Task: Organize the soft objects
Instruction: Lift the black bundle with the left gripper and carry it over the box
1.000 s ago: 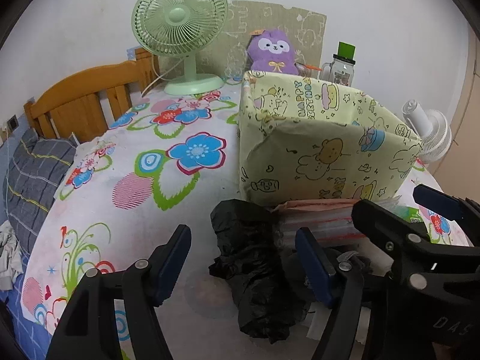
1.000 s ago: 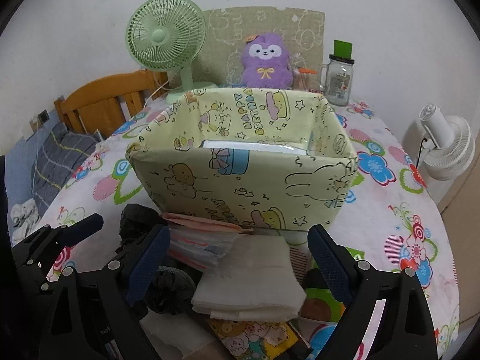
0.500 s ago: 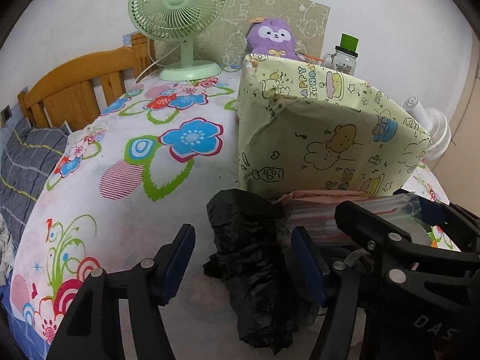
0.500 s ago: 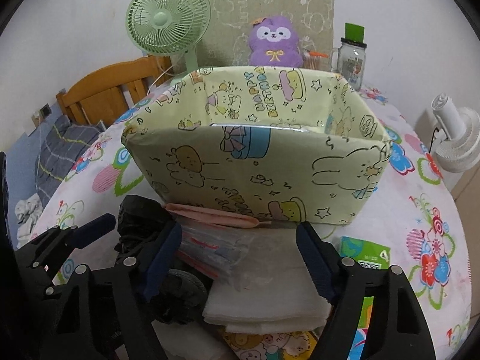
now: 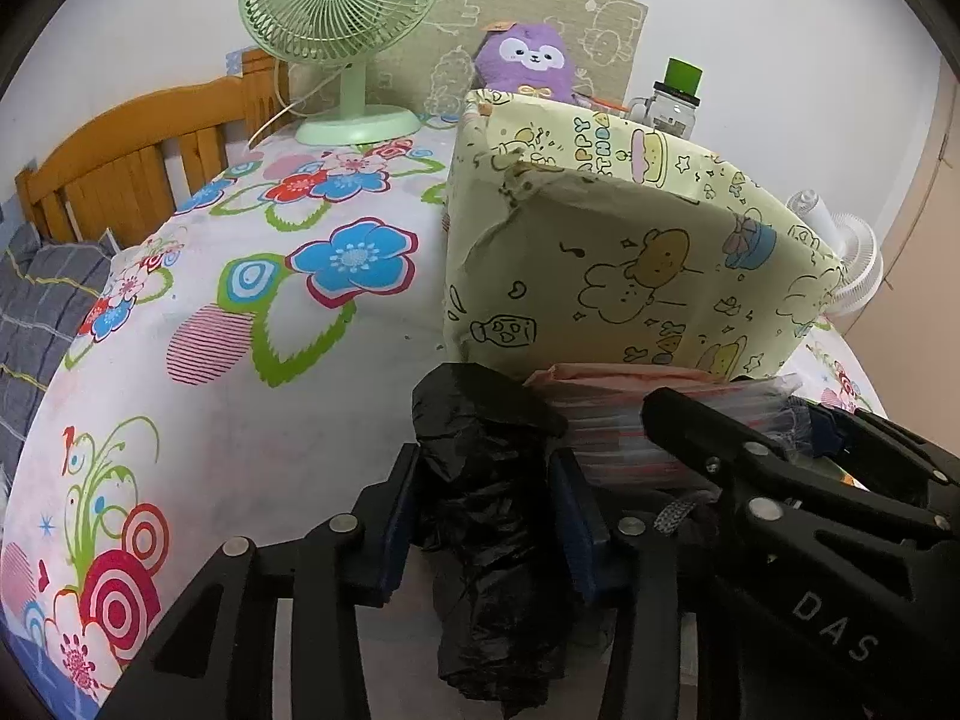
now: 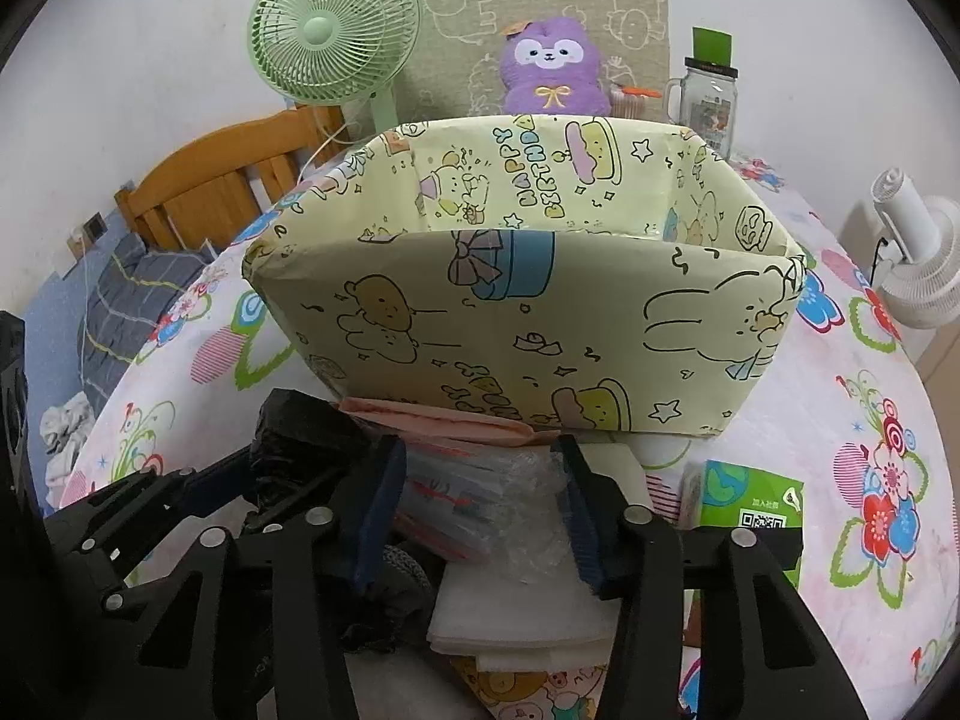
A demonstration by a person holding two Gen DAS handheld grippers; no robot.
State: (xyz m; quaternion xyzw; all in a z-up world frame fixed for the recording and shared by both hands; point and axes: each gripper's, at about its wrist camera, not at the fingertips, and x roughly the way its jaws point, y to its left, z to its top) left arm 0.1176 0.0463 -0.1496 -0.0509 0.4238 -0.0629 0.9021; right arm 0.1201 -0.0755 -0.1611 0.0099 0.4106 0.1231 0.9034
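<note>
A yellow cartoon-print box [image 6: 528, 300] stands open on the floral table; it also shows in the left wrist view [image 5: 630, 264]. In front of it lies a pile of soft things. My left gripper [image 5: 486, 516] is shut on a crumpled black plastic bag [image 5: 486, 480]. My right gripper [image 6: 480, 498] is shut on a clear plastic pack with red print [image 6: 480, 492], which lies on folded white cloth [image 6: 528, 606]. A pink flat pack [image 6: 444, 420] lies against the box. The right gripper's arm [image 5: 780, 516] crosses the left wrist view.
A green fan [image 6: 333, 30], purple plush [image 6: 552, 69] and glass jar with green lid [image 6: 708, 96] stand behind the box. A green tissue packet [image 6: 750, 498] lies right of the pile. A white fan [image 6: 918, 264] stands off the table's right edge. A wooden chair [image 5: 138, 162] is at left.
Both grippers moved forward and down into the pile and closed: the left jaws onto the black bag, the right jaws onto the clear plastic pack.
</note>
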